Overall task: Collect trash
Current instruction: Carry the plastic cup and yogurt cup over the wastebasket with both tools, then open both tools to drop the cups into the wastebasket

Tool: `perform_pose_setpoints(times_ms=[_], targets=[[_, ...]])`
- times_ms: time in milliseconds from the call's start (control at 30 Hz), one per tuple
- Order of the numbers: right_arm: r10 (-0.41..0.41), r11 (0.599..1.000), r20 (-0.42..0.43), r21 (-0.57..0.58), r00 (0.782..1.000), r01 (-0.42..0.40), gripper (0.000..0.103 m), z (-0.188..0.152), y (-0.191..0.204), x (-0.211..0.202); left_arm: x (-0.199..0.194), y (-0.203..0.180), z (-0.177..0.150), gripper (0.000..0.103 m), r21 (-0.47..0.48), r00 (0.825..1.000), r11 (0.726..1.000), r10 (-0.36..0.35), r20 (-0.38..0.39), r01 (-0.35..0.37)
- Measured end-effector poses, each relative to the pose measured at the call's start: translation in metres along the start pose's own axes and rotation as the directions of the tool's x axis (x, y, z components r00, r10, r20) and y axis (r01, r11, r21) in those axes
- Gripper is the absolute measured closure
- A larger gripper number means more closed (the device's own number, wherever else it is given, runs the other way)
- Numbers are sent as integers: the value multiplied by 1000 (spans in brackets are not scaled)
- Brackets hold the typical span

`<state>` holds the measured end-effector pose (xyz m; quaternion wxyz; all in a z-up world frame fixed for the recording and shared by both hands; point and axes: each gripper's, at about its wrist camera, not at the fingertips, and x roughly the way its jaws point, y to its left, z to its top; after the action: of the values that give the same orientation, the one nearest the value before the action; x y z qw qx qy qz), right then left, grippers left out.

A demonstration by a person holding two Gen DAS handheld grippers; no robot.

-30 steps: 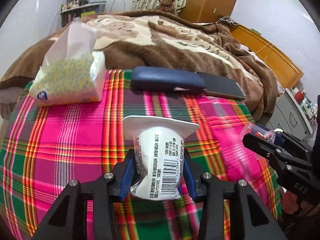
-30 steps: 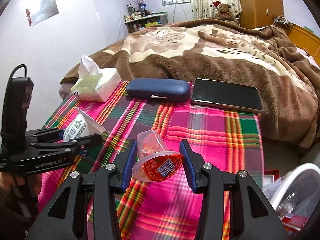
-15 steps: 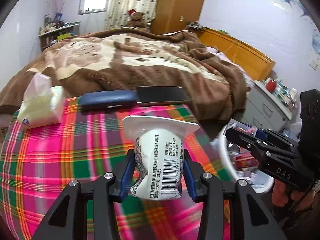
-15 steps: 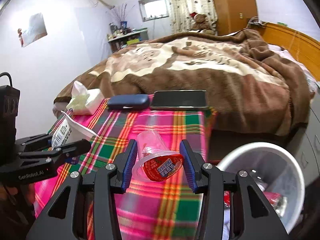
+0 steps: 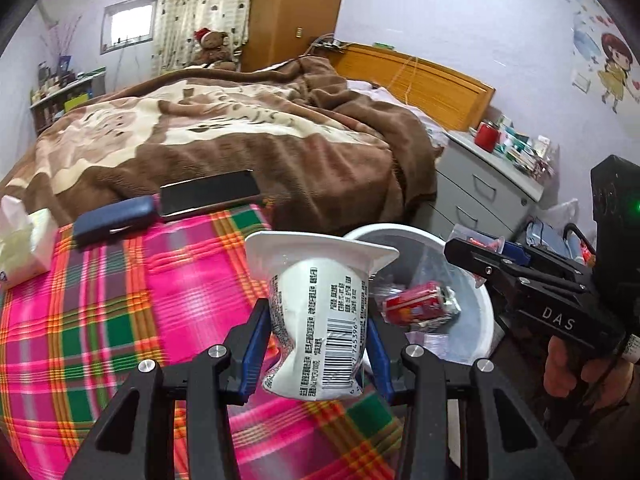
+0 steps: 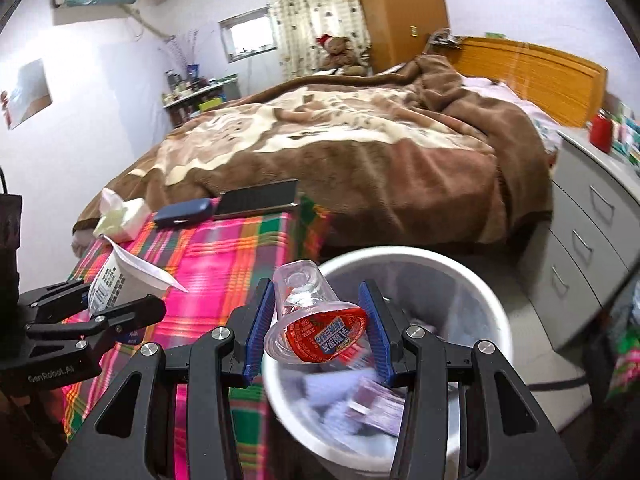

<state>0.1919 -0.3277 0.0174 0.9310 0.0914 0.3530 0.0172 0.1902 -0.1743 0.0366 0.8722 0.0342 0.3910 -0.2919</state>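
L gripper (image 5: 316,354) clamps white cup (image 5: 318,320) upright, rim up; R gripper (image 6: 318,334) holds clear cup (image 6: 316,316), seemingly tilted, lid toward camera.

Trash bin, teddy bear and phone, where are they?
trash bin (image 6: 486,300), right wrist view, white rim.
teddy bear (image 6: 338,50), right wrist view, its face.
phone (image 5: 210,197), left wrist view, dark screen.

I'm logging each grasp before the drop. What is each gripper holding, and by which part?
Left gripper pinches the white yogurt cup across its labelled body, below the rim. Right gripper grips the clear jelly cup by its sides near the red lid.
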Motion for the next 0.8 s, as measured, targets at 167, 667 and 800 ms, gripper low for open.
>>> perform_pose_setpoints(times_ms=[167,667,800], targets=[[-61,998,-18,35,998,61,58,-9,-29,-1,19,-36,-2,58,38,999,999,-32,-21,32],[-128,987,-126,83,984,139,56,-24,-73,26,81,-77,-10,54,68,993,997,-35,-110,42],[-119,984,-129,114,984,134,41,-25,-79,24,86,-76,-11,40,47,992,997,-53,-117,59]])
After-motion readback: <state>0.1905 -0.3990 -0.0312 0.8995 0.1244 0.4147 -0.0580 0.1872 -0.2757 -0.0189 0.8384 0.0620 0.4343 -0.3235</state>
